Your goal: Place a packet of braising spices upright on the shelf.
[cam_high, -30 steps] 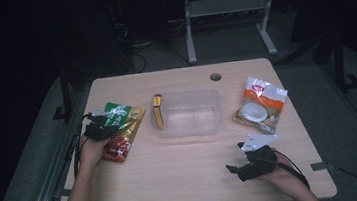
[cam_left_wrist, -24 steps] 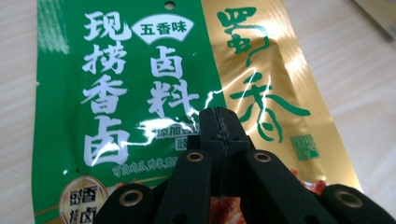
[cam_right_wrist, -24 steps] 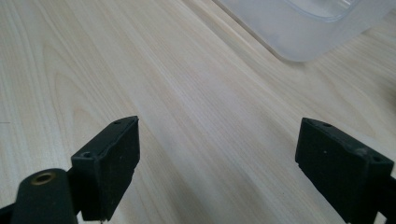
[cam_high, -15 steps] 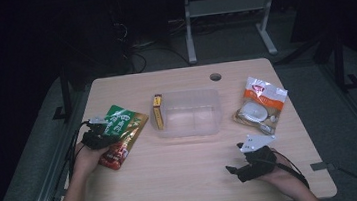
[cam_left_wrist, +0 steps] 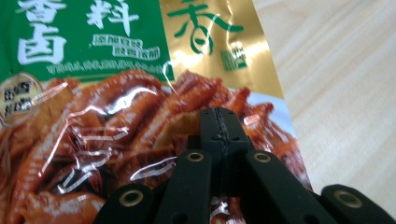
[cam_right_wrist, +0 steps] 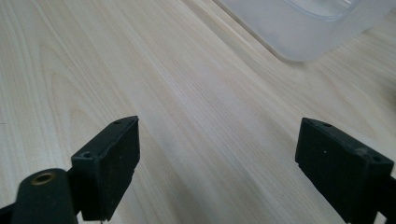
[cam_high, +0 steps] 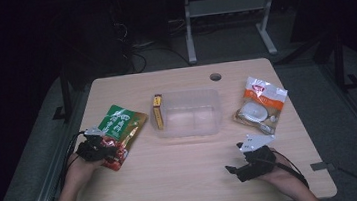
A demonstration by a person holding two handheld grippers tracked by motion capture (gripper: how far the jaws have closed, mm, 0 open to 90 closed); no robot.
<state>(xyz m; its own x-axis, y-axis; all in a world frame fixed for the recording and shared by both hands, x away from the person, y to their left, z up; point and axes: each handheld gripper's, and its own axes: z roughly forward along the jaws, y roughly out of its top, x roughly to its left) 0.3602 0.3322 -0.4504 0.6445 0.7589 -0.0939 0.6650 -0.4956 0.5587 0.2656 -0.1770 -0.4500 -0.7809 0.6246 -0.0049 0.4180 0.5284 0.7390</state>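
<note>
A wooden table (cam_high: pixel 189 174) holds four things: one clear plastic bin (cam_high: pixel 187 113) at the centre, one small yellow box (cam_high: pixel 158 111) standing against the bin's left wall, one white-and-orange snack bag (cam_high: pixel 260 105) to the right, and one green-and-gold snack packet (cam_high: pixel 119 132) to the left. Two hand-held grippers are at work, one per hand. The left gripper (cam_high: pixel 105 149) sits at the table's left edge, its jaws pressed together on the near end of the green-and-gold packet; the left gripper view shows the jaws (cam_left_wrist: pixel 219 135) meeting over the packet's printed red food picture. The packet lies flat on the table, well apart from the bin. The right gripper (cam_high: pixel 234 167) rests near the table's front right, jaws spread wide with nothing between them, above bare wood.
</note>
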